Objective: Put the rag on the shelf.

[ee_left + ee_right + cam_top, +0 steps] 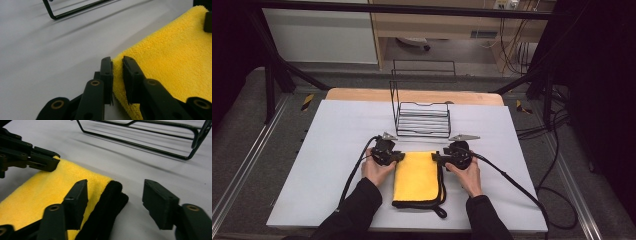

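Two grippers at the far corners of a folded yellow towel [415,178], lower middle of the high view, on a white table [337,150]. Long axis of the towel running from the far edge toward the near edge; black trim along its right side and near end. Left gripper [117,65] clenched on the far left corner — yellow pile pinched between its jaws in the left gripper view. Right gripper [115,192] not gripping yet: jaws parted, straddling the black-edged far right corner, one jaw over the yellow, the other on bare table to the right, neither pressing. Wire rack [422,112] well beyond the towel, toward the upper middle of the frame, straight ahead along the towel's long axis. Likely next — closing the right jaws on that black edge, so both far corners are held level. Both hands equally near, one per corner.
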